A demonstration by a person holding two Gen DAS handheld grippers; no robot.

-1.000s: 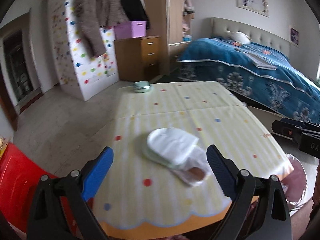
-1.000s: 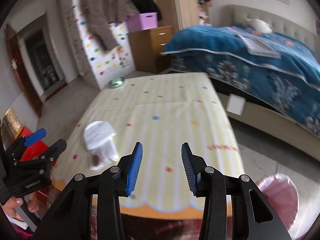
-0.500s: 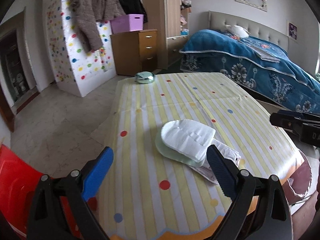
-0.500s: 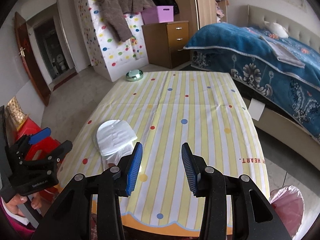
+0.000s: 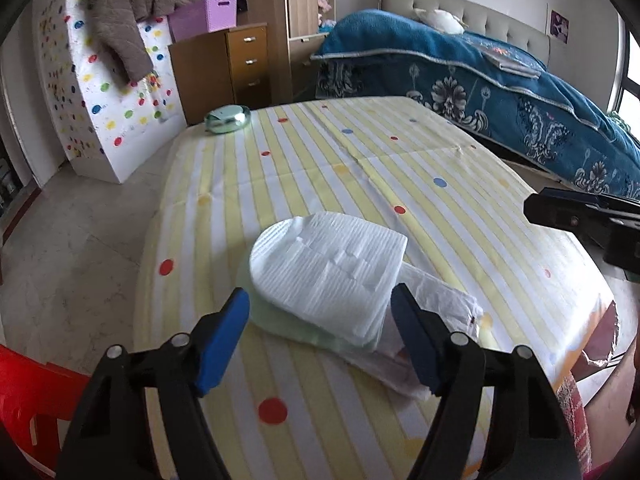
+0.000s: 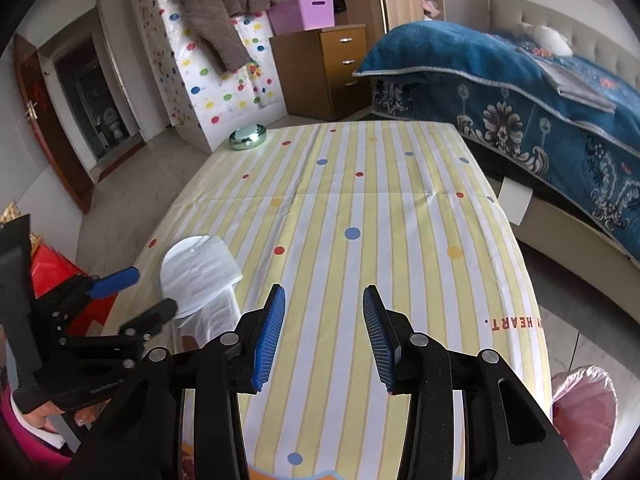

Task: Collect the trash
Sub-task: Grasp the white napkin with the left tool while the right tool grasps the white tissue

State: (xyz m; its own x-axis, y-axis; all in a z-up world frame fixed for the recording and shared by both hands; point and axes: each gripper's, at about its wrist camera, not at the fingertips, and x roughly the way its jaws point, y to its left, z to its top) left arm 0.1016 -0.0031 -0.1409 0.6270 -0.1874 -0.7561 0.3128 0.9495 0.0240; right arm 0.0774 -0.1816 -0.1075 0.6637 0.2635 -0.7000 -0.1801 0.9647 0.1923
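Observation:
A folded white pad (image 5: pixel 328 268) lies on a pale green sheet and a crumpled clear plastic bag (image 5: pixel 436 316) on the striped yellow tablecloth (image 5: pixel 360 168). My left gripper (image 5: pixel 320 320) is open, its blue fingers on either side of the pad's near edge, just above the table. The pad also shows in the right wrist view (image 6: pixel 198 272), with the left gripper (image 6: pixel 132 292) beside it. My right gripper (image 6: pixel 324 328) is open and empty over the table's near middle.
A small green round tin (image 5: pixel 227 119) sits at the table's far left corner. A pink-lined trash bin (image 6: pixel 584 412) stands on the floor at the right. A red chair (image 5: pixel 28 396) is at the left. A bed with a blue cover (image 5: pixel 480 76) is beyond.
My left gripper has moved forward and down, so the pad now sits between its open fingers. My right gripper has moved forward over the table.

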